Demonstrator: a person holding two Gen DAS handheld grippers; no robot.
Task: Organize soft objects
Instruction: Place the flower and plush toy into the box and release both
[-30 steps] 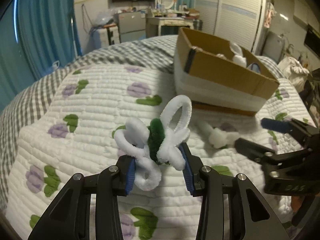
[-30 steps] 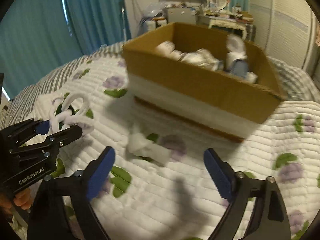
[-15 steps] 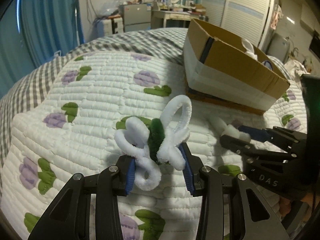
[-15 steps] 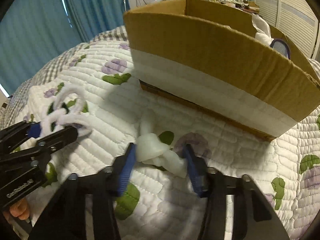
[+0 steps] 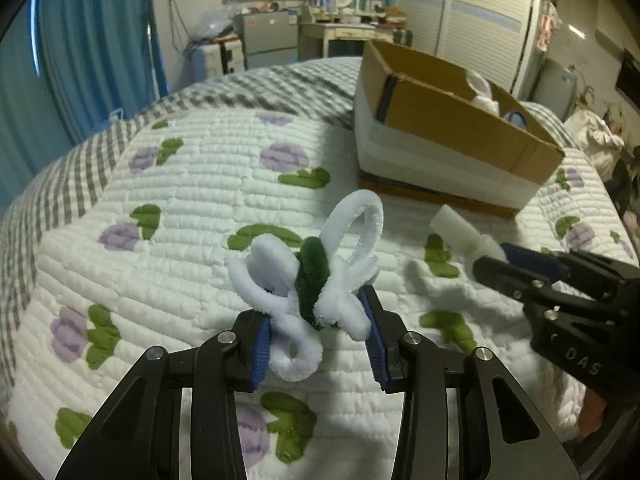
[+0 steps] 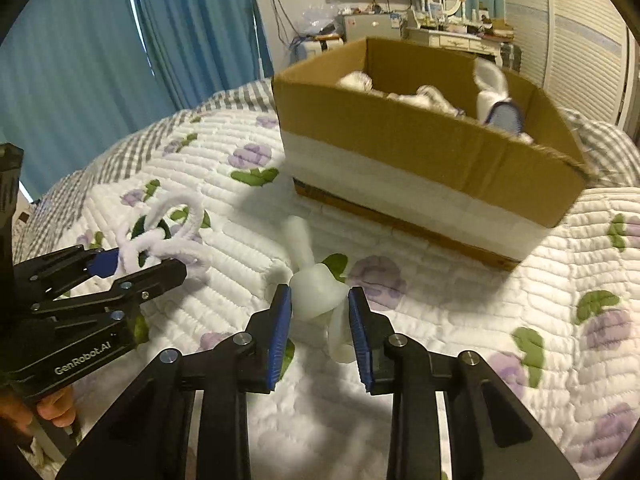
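Observation:
My left gripper (image 5: 318,334) is shut on a white and green pipe-cleaner flower (image 5: 276,268), held just above the quilt. In the right wrist view the same flower (image 6: 168,240) sticks out of the left gripper (image 6: 134,264) at the left. My right gripper (image 6: 320,320) has its jaws closing on a white soft foam piece (image 6: 316,284), both blue pads pressing its sides. In the left wrist view that foam piece (image 5: 456,228) pokes out of the right gripper (image 5: 496,260) at the right. An open cardboard box (image 6: 400,132) with several white soft things inside stands behind.
The cardboard box (image 5: 460,120) rests on a white quilt (image 5: 200,184) with purple flowers and green leaves, laid over a grey checked bedspread. Blue curtains hang at the left. A dresser, mirror and wardrobe stand at the back of the room.
My right gripper moved in on the white foam piece and its jaws closed from wide open onto it. The left gripper kept its hold on the pipe-cleaner flower.

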